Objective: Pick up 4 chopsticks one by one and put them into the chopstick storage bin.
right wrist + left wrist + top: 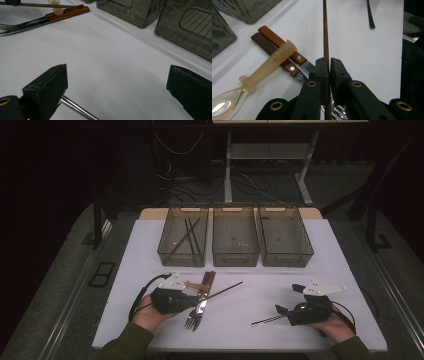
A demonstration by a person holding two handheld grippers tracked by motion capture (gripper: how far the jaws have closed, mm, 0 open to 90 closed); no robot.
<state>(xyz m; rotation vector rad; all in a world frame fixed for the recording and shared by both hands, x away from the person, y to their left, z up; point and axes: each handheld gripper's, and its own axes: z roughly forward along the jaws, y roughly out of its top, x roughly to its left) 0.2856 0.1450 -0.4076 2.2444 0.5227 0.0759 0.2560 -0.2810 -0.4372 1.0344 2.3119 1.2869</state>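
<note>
Clamping the chopstick (326, 37) at its near end, the left gripper (196, 296) holds it angled toward the far right, while the right gripper (289, 299), jaws apart, straddles a metal utensil (267, 320) on the near-right table (350, 285).

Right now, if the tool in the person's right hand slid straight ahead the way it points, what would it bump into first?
The right tool, open, faces bare white table; past that, the grey bins look like the first obstacle, though depth is hard to judge.
</note>
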